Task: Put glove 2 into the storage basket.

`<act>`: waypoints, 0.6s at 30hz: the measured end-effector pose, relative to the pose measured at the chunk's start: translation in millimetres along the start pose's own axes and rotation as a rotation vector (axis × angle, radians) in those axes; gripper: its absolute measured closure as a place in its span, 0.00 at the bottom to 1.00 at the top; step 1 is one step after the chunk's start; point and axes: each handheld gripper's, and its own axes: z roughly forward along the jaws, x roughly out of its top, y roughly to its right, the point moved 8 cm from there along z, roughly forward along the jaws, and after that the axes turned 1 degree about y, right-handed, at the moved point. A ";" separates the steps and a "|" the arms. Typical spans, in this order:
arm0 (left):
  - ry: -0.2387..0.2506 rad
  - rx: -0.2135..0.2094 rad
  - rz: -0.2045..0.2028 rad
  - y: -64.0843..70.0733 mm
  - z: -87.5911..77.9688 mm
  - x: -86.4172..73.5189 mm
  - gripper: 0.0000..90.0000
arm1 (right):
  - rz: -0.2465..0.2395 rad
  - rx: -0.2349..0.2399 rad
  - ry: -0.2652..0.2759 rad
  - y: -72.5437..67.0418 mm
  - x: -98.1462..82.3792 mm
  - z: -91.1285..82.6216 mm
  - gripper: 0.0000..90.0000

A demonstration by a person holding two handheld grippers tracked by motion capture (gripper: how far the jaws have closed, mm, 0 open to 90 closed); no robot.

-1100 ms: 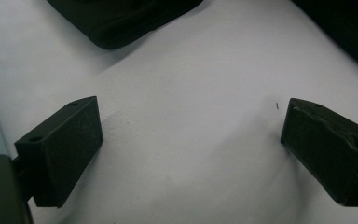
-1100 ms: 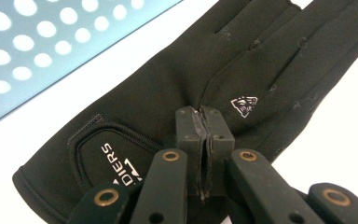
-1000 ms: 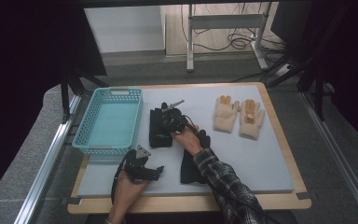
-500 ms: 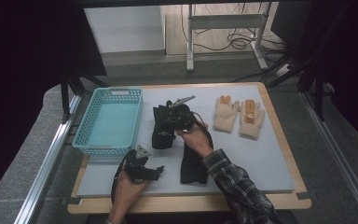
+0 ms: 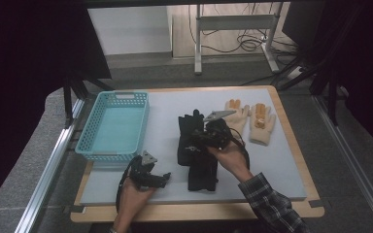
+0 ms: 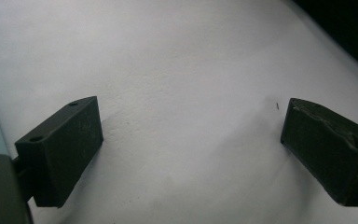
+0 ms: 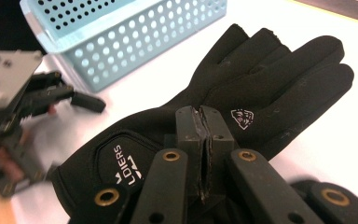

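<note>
Right hand-held gripper lifts one black glove off the table; step in hand is the carry.

Jaws pinched tight on a fold of the glove near its palm; glove hangs above the table, fingers pointing toward the blue basket. Second black glove lies flat beneath. Left hand-held gripper rests near the table's front edge, jaws wide, nothing between them. Tan gloves sit well apart at the right. Judgement: next move likely calls for a leftward swing over the basket rim, grip kept firm until above it.
</note>
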 end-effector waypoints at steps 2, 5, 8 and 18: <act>-0.001 0.000 0.000 0.0 -0.1 0.0 0.06 | 0.008 -0.005 0.008 -1.1 -6.2 -12.3 0.96; 0.000 0.001 0.001 -0.1 0.0 0.0 0.06 | 0.003 -0.023 0.012 -4.6 -16.4 -27.4 0.96; -0.001 0.001 0.000 0.0 -0.1 0.0 0.06 | -0.003 -0.035 0.004 -10.8 -27.4 -37.7 0.96; 0.001 0.001 0.000 0.0 0.0 -0.1 0.06 | 0.024 -0.081 -0.059 -9.9 -69.7 -22.8 0.96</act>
